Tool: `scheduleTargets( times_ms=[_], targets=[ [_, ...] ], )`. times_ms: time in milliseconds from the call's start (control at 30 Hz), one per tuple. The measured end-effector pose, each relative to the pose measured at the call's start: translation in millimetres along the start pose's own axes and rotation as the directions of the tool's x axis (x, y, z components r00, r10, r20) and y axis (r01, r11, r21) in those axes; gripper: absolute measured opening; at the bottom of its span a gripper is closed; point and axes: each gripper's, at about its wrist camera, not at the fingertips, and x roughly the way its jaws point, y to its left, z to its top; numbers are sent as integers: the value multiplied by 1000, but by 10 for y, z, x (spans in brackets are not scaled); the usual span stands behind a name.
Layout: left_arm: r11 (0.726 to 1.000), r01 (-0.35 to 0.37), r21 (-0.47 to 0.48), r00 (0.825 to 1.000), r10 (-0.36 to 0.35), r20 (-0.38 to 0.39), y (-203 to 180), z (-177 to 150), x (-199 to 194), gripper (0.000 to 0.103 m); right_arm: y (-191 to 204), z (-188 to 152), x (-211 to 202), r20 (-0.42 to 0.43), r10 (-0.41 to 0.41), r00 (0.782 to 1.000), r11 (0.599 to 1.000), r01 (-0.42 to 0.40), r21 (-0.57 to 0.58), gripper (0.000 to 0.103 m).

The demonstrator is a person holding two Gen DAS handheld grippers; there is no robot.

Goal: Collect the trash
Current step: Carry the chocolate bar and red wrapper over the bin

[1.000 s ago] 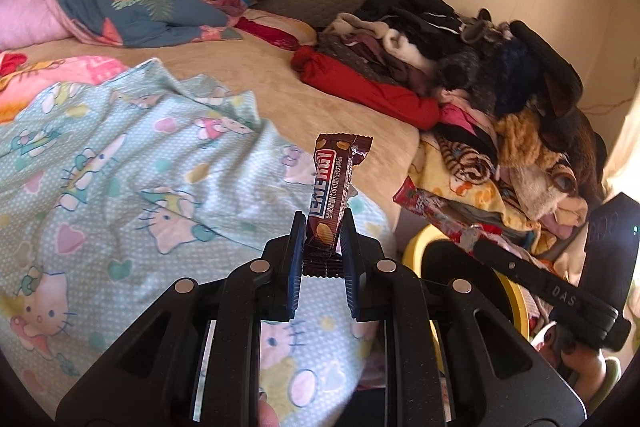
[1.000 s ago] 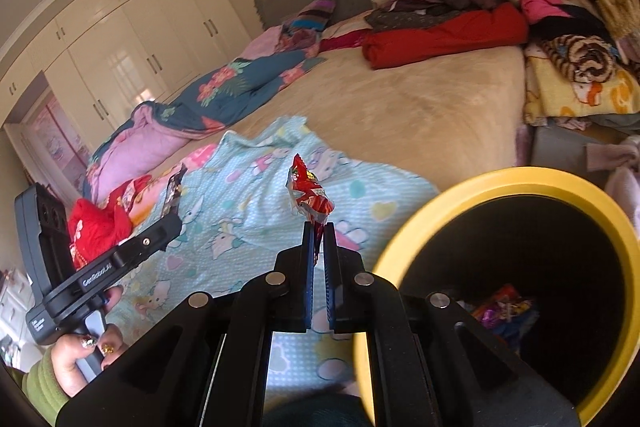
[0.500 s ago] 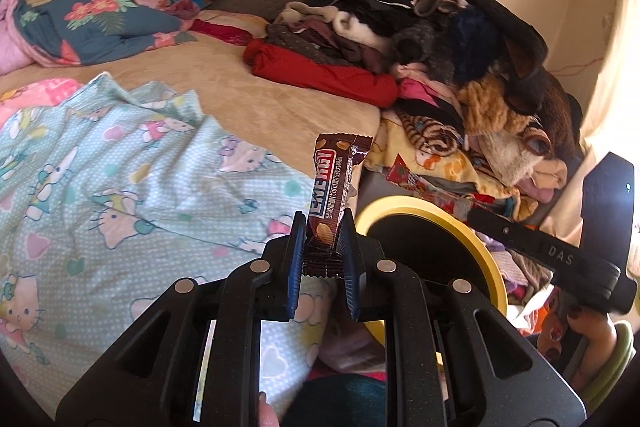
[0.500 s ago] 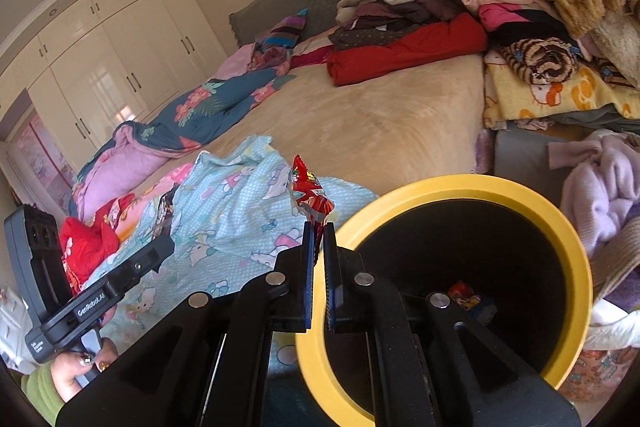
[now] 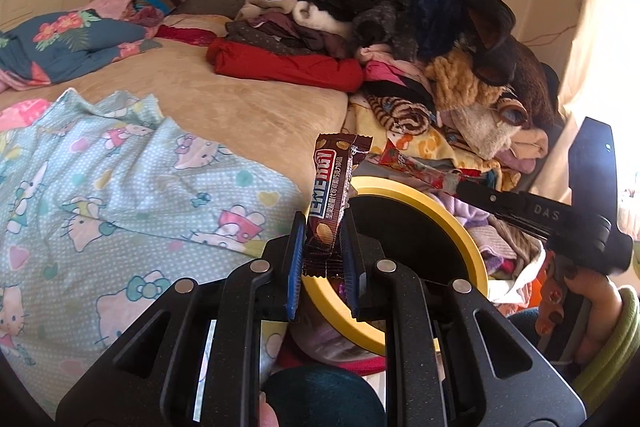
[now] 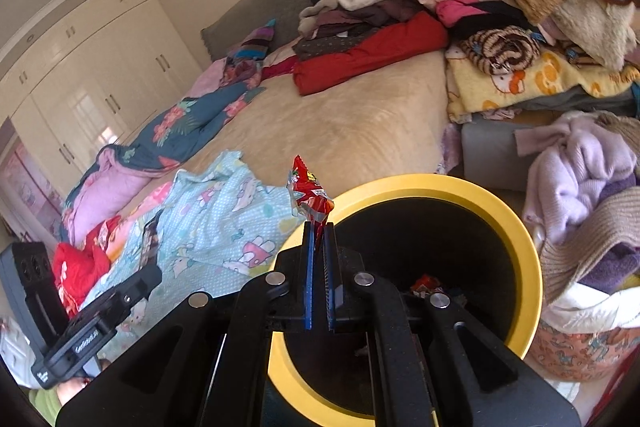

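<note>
At the lower centre of the left wrist view, the left gripper [image 5: 320,247] pinches a brown chocolate bar wrapper [image 5: 334,203] upright, just over the yellow-rimmed bin [image 5: 466,227]. Lower centre in the right wrist view, the right gripper [image 6: 318,267] is clamped on a crumpled red snack wrapper [image 6: 308,193] above the bin's near rim; other wrappers [image 6: 426,283] lie inside, beside the Hello Kitty blanket [image 6: 224,215].
</note>
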Motion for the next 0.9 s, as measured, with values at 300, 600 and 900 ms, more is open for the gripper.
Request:
scheduleTargets(
  times_ms=[300,600,900],
  targets=[
    [999,25,37,999,-24,-29,-165,-83,100,12,-212,-45,72,-33,-35,999,998,37,58,5],
    [996,50,78,997,-45,-69,-351,-178,286,12,-337,-92,157,-69,-59,996,995,64,78,5],
    [988,90,125,989,-73,-132,-557,-315,511,12,-477,-120,210,-94,-58,994,989,70,127,5]
  ],
)
